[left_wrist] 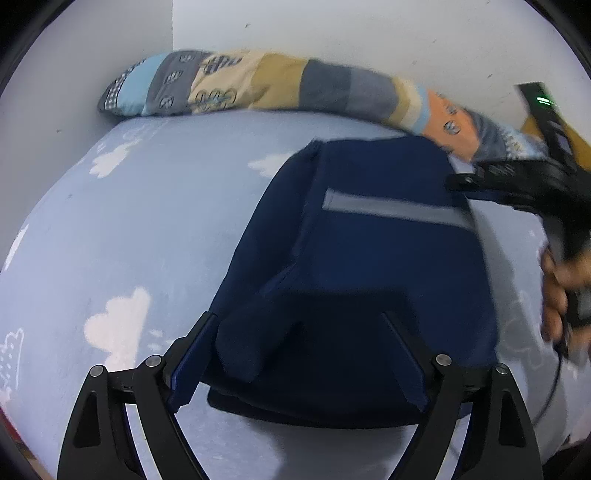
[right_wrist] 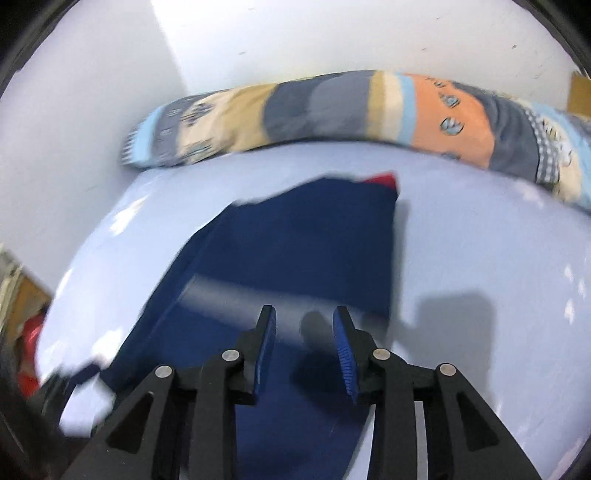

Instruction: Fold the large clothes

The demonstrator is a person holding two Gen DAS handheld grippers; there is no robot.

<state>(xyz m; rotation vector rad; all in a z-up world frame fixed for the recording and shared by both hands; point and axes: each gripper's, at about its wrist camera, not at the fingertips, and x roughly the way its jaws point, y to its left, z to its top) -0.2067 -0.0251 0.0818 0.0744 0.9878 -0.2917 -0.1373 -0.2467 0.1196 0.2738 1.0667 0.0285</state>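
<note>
A navy blue garment [left_wrist: 369, 266] with a grey stripe [left_wrist: 395, 210] lies folded on the light blue bed sheet [left_wrist: 140, 221]. My left gripper [left_wrist: 299, 354] stands wide open over its near edge, one finger on each side of a folded flap, the pads not pressing on it. In the right wrist view the same garment [right_wrist: 295, 243] shows a red patch [right_wrist: 384, 181] at its far corner. My right gripper [right_wrist: 304, 326] hovers over the grey stripe [right_wrist: 229, 295], partly open, with nothing between its blue pads. A hand [left_wrist: 557, 291] holds it at the garment's right side.
A long patchwork bolster [left_wrist: 280, 85] lies along the white wall [left_wrist: 369, 33] at the far edge of the bed. The sheet has white cloud prints [left_wrist: 118, 321]. Red things [right_wrist: 29, 354] and a brown box [right_wrist: 26, 302] sit off the bed's left edge.
</note>
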